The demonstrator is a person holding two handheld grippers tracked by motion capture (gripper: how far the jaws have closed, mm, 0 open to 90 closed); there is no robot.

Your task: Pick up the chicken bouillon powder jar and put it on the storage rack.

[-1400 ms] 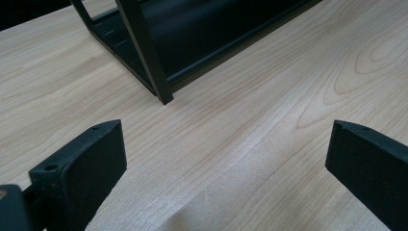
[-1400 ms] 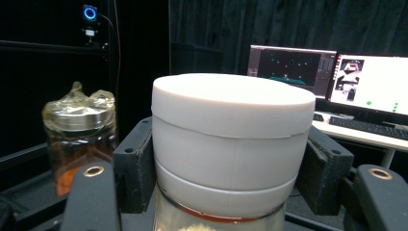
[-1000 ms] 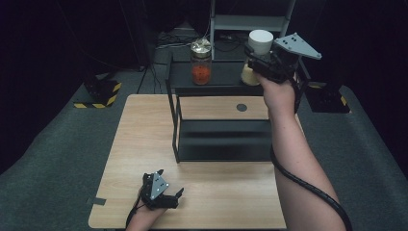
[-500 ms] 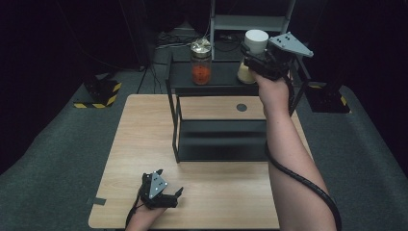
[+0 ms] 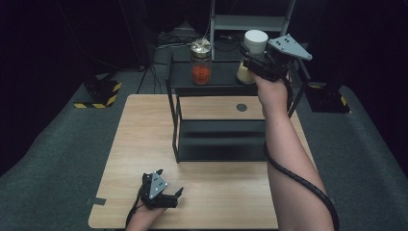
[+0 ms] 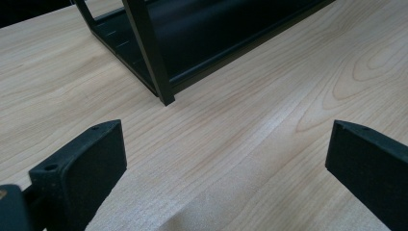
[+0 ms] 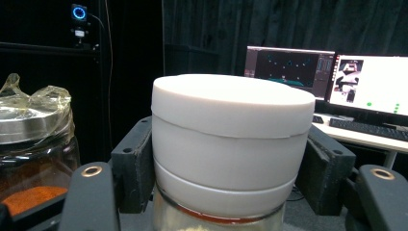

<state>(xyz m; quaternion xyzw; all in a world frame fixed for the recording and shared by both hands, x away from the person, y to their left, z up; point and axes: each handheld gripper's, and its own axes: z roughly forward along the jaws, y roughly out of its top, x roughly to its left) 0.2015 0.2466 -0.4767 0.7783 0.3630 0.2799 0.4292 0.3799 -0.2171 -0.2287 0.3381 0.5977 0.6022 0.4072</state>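
Bare tabletop [image 5: 134,144] surrounds spread left tongs [image 5: 166,185]; right tongs [image 5: 250,60] clamp white-lidded jar [image 5: 254,43] at rack [image 5: 211,84] edge

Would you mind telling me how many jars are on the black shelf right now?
2: a jar of orange powder on the top shelf, left, and a white-lidded jar to its right, clamped in the right gripper.

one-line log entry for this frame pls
right tongs: shut on white-lidded jar | jar: on rack top | left tongs: open, over table

Looks like a lab recording setup: black curtains [image 7: 216,29] all around, two monitors [image 7: 327,77] running software, hazard-taped stand base [image 5: 98,94] on grey carpet.
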